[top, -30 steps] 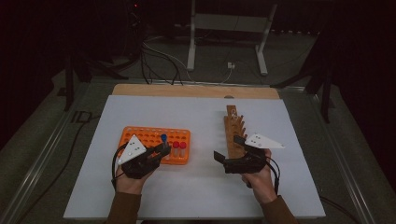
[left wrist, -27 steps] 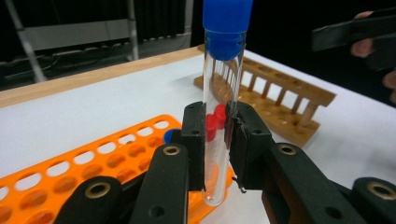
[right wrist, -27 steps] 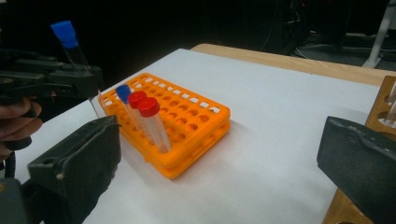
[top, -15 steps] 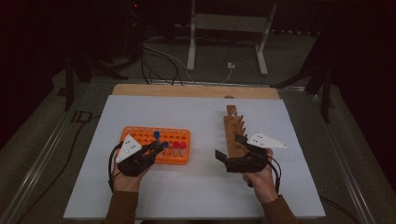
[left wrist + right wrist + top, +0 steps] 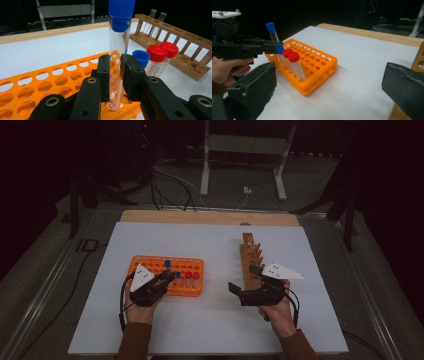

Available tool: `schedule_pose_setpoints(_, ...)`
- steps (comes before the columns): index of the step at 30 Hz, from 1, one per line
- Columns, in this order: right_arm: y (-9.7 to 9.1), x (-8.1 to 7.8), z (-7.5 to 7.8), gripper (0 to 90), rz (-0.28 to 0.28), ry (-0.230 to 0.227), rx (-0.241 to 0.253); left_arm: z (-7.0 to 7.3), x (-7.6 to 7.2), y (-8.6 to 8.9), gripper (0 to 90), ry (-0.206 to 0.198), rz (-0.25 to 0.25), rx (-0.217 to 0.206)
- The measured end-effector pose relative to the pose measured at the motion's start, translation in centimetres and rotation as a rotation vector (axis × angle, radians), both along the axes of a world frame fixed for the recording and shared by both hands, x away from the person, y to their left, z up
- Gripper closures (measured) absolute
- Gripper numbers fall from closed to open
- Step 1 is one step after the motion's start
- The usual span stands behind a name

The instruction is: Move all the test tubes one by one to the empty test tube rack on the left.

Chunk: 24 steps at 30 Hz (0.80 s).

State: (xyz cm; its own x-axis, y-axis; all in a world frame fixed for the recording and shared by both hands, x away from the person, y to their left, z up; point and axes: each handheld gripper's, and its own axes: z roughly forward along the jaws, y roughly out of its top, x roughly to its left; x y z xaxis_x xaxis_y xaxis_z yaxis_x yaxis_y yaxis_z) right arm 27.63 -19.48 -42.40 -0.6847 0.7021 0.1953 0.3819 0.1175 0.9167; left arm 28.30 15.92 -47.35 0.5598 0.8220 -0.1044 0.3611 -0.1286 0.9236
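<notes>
Lowering a blue-capped tube [image 5: 119, 50] into the orange rack [image 5: 192, 290] with my left gripper [image 5: 115, 75].

My left gripper is closed on the clear tube, with the pads on the glass well below the blue cap, and the tube foot already sits in a hole at the near edge of the rack. To do this well, I think I must keep the tube upright and go down slowly, because a tilt would press the glass against the hole rim. Two red-capped tubes [image 5: 161, 58] and another blue-capped one [image 5: 141, 57] stand just beside, so I should not swing sideways. My right gripper [image 5: 247, 282] has its jaws wide apart and holds nothing, near the wooden rack [image 5: 250, 257]; it can rest there.
</notes>
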Motion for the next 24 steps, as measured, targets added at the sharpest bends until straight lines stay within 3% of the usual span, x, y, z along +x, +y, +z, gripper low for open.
schedule_pose_setpoints(13,0.0,0.0,-0.1,0.2,0.01,0.004,0.003,-1.2,0.4,-0.4,77.2,0.05,-0.004,0.033)
schedule_pose_setpoints(21,0.0,0.0,-0.1,0.2,0.015,0.005,0.003,-1.7,0.6,-1.1,77.3,0.098,-0.011,0.121)
schedule_pose_setpoints(24,-0.1,0.0,-0.1,0.2,0.015,0.005,0.005,-1.7,0.6,-1.0,77.4,0.114,-0.012,0.127)
